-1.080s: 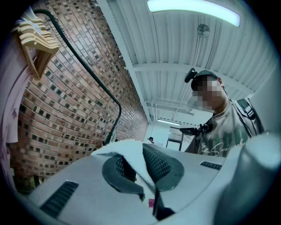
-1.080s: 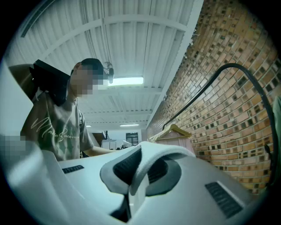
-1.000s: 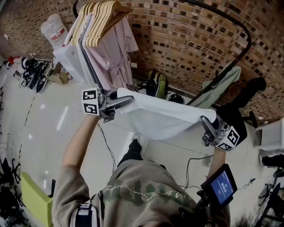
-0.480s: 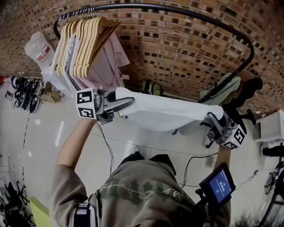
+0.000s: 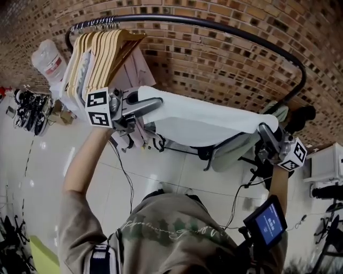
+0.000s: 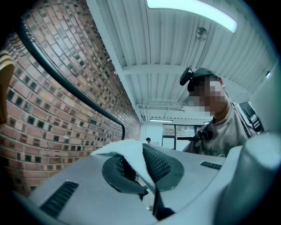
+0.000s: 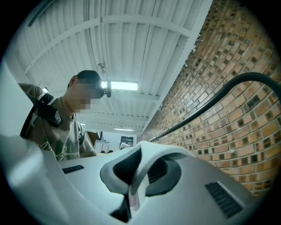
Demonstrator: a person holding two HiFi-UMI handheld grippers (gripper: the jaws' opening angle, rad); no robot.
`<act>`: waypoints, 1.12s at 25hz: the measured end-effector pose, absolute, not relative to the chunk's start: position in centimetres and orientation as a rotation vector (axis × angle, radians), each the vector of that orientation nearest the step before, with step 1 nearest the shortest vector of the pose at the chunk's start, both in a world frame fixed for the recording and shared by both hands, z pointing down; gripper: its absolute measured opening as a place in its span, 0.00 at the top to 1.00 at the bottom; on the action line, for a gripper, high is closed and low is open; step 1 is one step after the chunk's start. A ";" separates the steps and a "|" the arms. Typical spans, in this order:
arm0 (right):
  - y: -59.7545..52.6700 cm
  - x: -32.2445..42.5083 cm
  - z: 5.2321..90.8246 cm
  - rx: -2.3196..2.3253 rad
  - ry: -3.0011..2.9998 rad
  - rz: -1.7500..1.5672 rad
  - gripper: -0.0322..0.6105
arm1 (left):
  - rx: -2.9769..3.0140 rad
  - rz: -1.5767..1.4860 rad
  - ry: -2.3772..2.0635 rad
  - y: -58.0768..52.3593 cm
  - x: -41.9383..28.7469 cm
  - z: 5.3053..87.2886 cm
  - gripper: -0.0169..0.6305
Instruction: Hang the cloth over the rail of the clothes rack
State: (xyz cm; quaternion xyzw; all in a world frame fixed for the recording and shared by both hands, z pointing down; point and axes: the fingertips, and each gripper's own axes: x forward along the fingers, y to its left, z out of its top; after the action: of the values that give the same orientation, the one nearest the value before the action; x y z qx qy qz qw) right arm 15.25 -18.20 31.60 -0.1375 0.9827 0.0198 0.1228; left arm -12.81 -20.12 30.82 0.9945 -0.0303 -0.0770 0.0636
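Left gripper (image 5: 155,104) clenched on one corner of cloth (image 5: 203,120); right gripper (image 5: 264,130) clamped on opposite corner. Cloth stretched between them, below rail (image 5: 214,25), apparently on person's side, not yet over it.

Risks:
- lift too low: leading edge catches rail, bunches
- drift toward rail's left end: crowds wooden hangers (image 5: 102,45)
- uneven release: cloth slides off rail

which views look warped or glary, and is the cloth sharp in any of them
Head view: wide-angle, the rail looks bowed, the cloth is sharp, glare streaks on the floor at left. Left gripper view: fisheye with dark corners, ceiling light blown out, cloth soft up close. Right gripper view: same fisheye, ceiling lamp glaring.
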 end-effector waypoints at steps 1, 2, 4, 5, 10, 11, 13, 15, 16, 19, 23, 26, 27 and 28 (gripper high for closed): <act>-18.6 15.3 31.1 -0.383 2.868 0.060 0.92 | 3.012 -0.244 -0.082 -20.5 -12.8 30.2 0.95; -19.1 15.4 30.7 -0.376 2.877 0.064 0.92 | 3.017 -0.253 -0.078 -20.8 -12.7 29.6 0.95; -19.8 15.6 29.8 -0.374 2.893 0.078 0.92 | 3.024 -0.260 -0.082 -21.6 -12.4 28.5 0.95; -20.2 15.8 29.2 -0.372 2.895 0.086 0.92 | 3.027 -0.266 -0.084 -22.0 -12.3 27.9 0.95; -22.1 15.8 25.4 -0.361 2.888 0.137 0.92 | 3.028 -0.310 -0.100 -24.5 -12.3 23.9 0.95; -22.3 15.9 24.6 -0.364 2.887 0.154 0.92 | 3.027 -0.316 -0.101 -24.9 -12.2 23.1 0.95; -22.6 16.2 23.2 -0.377 2.882 0.190 0.92 | 3.028 -0.314 -0.102 -25.4 -11.9 21.9 0.95; -23.3 16.8 21.9 -0.392 2.875 0.218 0.92 | 3.039 -0.303 -0.105 -26.2 -11.3 20.8 0.95; -23.8 17.1 21.2 -0.397 2.870 0.229 0.92 | 3.045 -0.301 -0.104 -26.7 -11.0 20.1 0.95; -24.9 17.7 19.2 -0.383 2.849 0.246 0.92 | 3.051 -0.317 -0.104 -28.0 -10.5 18.4 0.95; -25.8 18.0 17.1 -0.392 2.854 0.285 0.92 | 3.068 -0.333 -0.124 -29.1 -10.2 16.3 0.95; -26.6 18.1 15.6 -0.399 2.861 0.335 0.92 | 3.095 -0.307 -0.134 -30.2 -10.1 14.8 0.95; -26.9 18.1 15.0 -0.403 2.864 0.357 0.92 | 3.107 -0.293 -0.135 -30.5 -10.0 14.3 0.95; -27.2 18.1 14.5 -0.408 2.866 0.373 0.92 | 3.117 -0.281 -0.136 -30.8 -9.9 13.9 0.95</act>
State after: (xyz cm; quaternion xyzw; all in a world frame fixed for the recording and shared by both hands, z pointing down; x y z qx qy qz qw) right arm 18.10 -27.25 14.53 -0.1389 0.9758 0.1269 0.1113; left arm -9.91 -30.84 13.86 0.9950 -0.0434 -0.0898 0.0047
